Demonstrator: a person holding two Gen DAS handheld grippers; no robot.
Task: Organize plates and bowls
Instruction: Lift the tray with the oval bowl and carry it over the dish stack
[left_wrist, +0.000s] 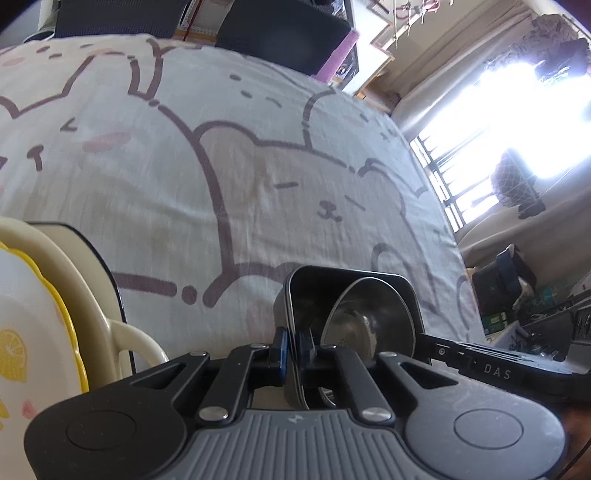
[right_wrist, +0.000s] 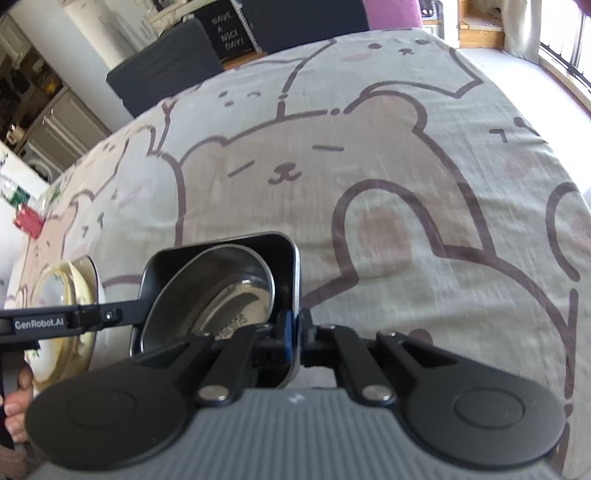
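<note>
A black square dish with a steel bowl tilted inside it hangs just above the bear-print cloth. My left gripper is shut on the dish's left wall. In the right wrist view, my right gripper is shut on the right wall of the same black dish, and the steel bowl leans inside. Each gripper's fingers show in the other view: the right one's fingers and the left one's fingers.
A stack stands at the left: a lemon-print plate in a cream handled dish on a dark-rimmed plate. The same stack shows in the right wrist view, with a person's fingers below it. Dark chairs stand beyond the cloth.
</note>
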